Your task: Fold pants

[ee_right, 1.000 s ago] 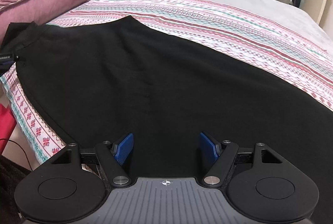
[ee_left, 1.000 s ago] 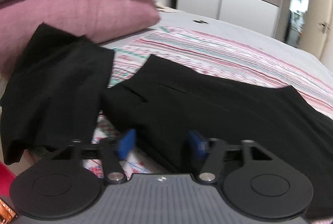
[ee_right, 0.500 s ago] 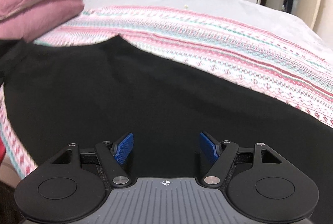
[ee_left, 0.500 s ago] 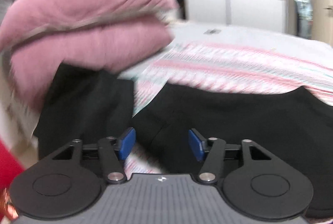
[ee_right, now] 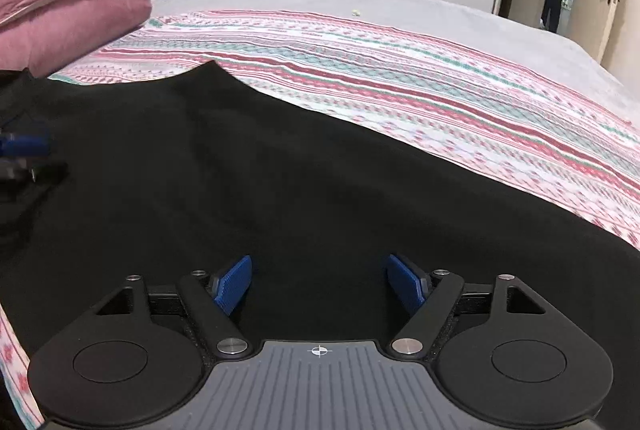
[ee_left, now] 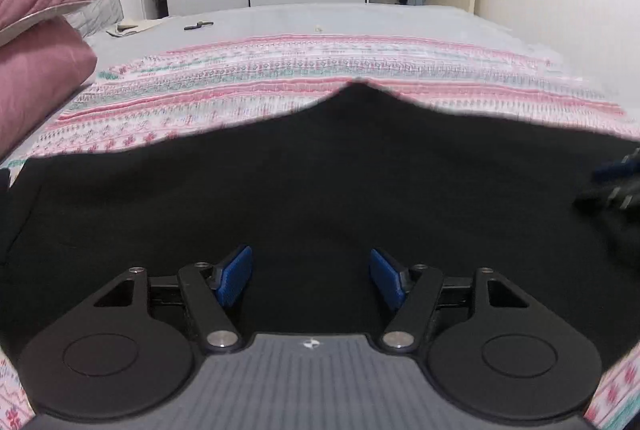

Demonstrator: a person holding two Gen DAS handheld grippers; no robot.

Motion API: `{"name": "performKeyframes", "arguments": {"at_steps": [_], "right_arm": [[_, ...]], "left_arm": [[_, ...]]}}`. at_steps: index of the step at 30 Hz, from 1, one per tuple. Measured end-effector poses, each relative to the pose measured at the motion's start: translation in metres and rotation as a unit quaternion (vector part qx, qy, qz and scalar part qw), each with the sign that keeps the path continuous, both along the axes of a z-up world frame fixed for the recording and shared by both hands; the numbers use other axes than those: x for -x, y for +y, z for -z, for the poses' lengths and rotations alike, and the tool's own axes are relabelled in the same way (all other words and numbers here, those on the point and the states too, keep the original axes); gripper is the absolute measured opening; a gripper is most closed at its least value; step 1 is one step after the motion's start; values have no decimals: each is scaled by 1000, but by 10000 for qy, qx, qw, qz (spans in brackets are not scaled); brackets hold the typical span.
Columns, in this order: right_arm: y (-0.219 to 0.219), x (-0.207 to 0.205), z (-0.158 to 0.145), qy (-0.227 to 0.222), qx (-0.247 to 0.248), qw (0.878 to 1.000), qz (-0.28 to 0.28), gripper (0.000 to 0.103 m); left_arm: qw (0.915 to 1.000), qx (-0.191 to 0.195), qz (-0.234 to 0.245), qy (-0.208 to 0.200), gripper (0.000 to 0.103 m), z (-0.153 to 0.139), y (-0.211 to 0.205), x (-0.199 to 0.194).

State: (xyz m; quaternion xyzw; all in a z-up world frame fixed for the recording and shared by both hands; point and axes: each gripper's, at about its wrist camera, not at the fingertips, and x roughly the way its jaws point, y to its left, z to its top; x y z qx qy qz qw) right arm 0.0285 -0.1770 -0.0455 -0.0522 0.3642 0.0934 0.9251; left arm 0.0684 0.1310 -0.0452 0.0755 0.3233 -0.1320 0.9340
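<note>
Grey bed (ee_left: 360,20); striped blanket (ee_left: 320,70) spread on it; 2 pink pillows (ee_right: 72,10).

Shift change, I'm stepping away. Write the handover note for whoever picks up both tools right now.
Left tool: open, empty, over the black pants.
Right tool: open, empty, over the same pants further along.
Pants lie spread flat on the patterned blanket, pink pillows at the head end.
Done: pants laid out; no fold visible.
Left: grip an edge with each tool and make the folds.
</note>
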Motion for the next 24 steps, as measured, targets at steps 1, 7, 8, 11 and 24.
{"name": "performKeyframes", "arguments": {"at_steps": [1, 7, 8, 11, 24], "right_arm": [[-9, 2, 0, 25, -47, 10000, 60, 76], [-89, 29, 1, 83, -150, 9973, 712, 76], [-102, 36, 1, 78, -168, 9964, 830, 76], [-132, 54, 0, 75, -110, 9920, 1256, 76], [-217, 143, -41, -232, -630, 9533, 2944, 79]], "left_arm": [[10000, -75, 12, 17, 94, 0, 4, 5], [9998, -160, -131, 50, 103, 2, 41, 21], [9997, -96, -195, 92, 103, 1, 46, 23], [9991, -57, -392, 118, 103, -6, 49, 28], [9987, 480, 78, 136, 103, -27, -8, 52]]}}
